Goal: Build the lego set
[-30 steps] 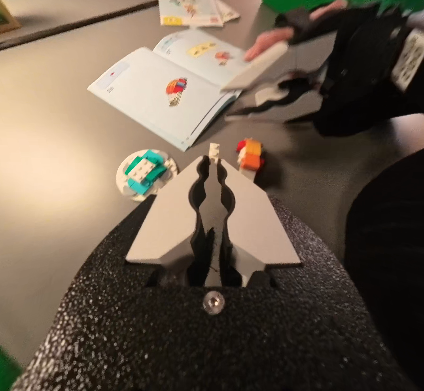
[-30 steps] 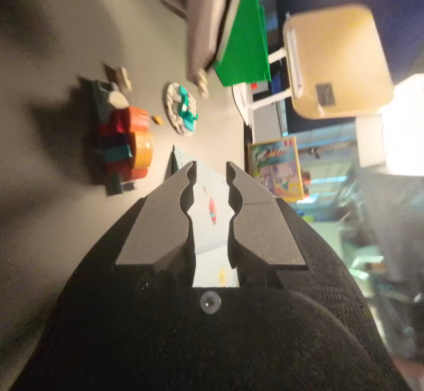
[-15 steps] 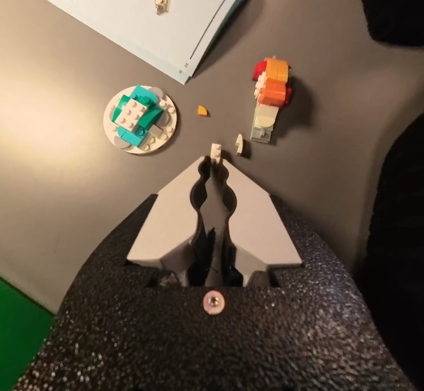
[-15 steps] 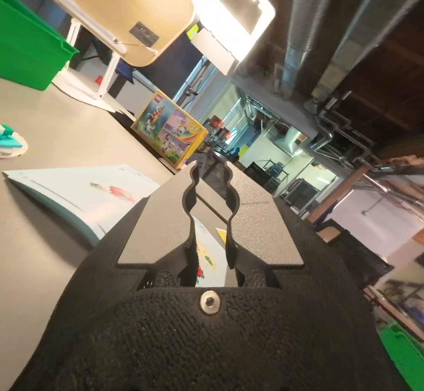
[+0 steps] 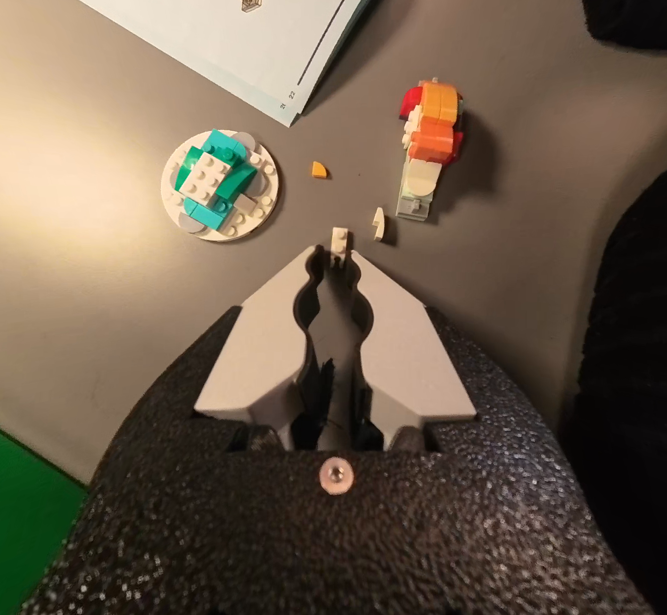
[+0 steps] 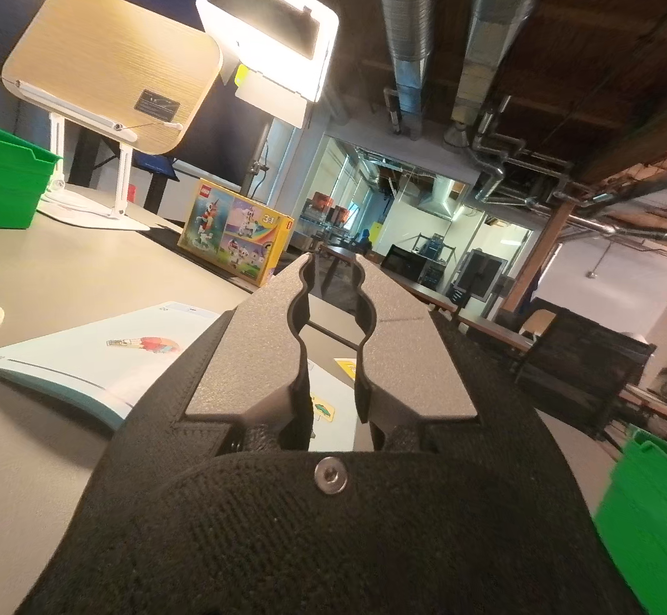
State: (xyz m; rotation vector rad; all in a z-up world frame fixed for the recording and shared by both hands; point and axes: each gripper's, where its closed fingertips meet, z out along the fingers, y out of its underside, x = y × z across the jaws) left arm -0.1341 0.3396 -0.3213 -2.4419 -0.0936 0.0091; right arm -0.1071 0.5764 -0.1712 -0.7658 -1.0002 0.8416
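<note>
My left gripper [image 5: 335,253] is clamped on a small cream plate [image 5: 340,238], poised above the grey table [image 5: 108,309] between the round white base [image 5: 220,186] and the orange-red build [image 5: 431,135] (two loose bits lie nearby). My right gripper [image 6: 334,262] — fingers parted, empty — points over the open booklet [image 6: 108,355].
</note>
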